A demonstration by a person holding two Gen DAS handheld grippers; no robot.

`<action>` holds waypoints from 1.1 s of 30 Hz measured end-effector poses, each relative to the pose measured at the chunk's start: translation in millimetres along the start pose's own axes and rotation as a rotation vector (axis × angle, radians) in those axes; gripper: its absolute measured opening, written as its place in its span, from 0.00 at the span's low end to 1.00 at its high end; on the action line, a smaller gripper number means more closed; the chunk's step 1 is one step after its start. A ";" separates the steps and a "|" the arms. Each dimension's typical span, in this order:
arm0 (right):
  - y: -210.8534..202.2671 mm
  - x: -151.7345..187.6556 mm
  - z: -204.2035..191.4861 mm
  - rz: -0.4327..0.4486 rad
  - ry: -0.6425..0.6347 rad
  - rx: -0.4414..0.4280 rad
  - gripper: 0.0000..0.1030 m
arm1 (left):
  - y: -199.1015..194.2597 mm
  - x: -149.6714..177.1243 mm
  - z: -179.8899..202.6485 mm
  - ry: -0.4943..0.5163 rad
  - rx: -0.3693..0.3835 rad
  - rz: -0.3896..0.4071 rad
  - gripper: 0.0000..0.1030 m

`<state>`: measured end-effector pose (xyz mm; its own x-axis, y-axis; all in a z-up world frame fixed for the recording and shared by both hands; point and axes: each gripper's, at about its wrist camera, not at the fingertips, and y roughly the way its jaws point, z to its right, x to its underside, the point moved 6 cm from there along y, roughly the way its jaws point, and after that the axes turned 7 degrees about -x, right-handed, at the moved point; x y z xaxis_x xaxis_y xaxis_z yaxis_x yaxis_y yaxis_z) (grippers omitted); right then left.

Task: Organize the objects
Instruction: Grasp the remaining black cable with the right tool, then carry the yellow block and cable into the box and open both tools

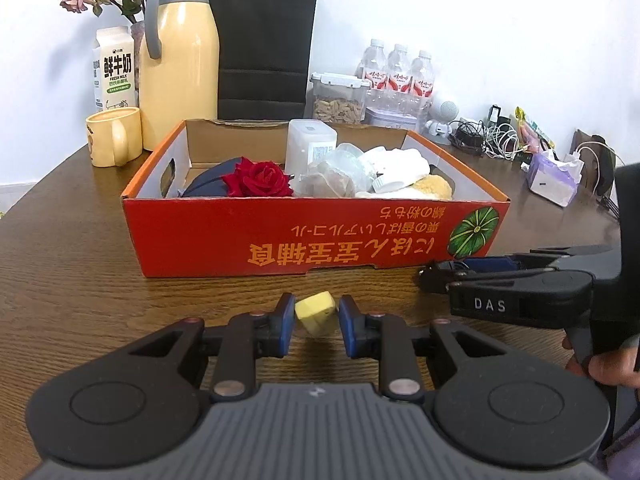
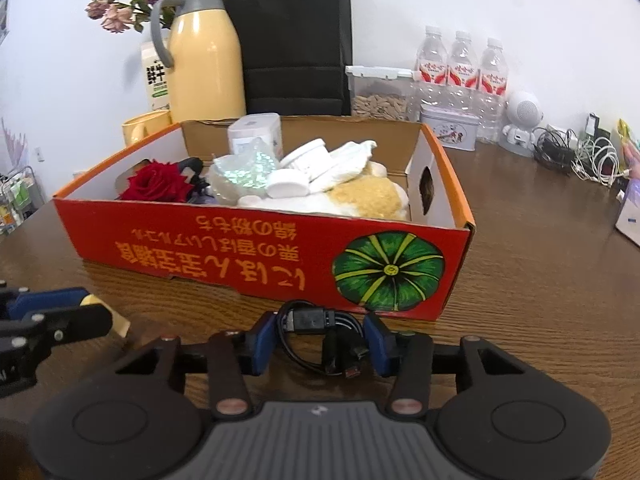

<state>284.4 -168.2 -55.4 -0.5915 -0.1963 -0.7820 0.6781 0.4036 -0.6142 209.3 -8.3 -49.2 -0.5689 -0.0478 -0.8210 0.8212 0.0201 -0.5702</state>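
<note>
With the left gripper (image 1: 317,320) apart around the yellow block (image 1: 315,314) on the table (image 1: 80,264) and the right gripper (image 2: 320,340) apart around the black cable bundle (image 2: 320,336), close squarely on both, then lift clear over the red box (image 1: 304,236) wall.

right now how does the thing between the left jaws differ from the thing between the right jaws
The yellow block is one small, solid, pale lump; the black cable is a dark, loosely coiled bundle with plugs sticking out. The block nearly fills the narrow gap of the left gripper; the cable sits in the wider gap of the right gripper. Both sit just before the red box.
</note>
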 end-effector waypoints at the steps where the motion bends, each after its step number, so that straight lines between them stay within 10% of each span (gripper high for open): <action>1: -1.7 0.2 -1.4 0.005 -0.006 -0.001 0.44 | -0.7 -0.4 -0.5 -0.001 0.000 0.002 0.24; 19: -63.9 -48.1 -27.9 0.218 -0.121 -0.045 0.44 | -11.4 -61.7 -10.7 -0.027 -0.021 0.151 0.24; 33: 14.1 -112.0 -10.8 0.254 -0.075 -0.018 0.44 | 63.9 -119.2 -16.3 -0.093 -0.082 0.179 0.24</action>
<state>355.5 -130.9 24.7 -0.3688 -0.1515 -0.9171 0.7927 0.4640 -0.3955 328.9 15.0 11.8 -0.4046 -0.1281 -0.9055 0.9004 0.1176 -0.4189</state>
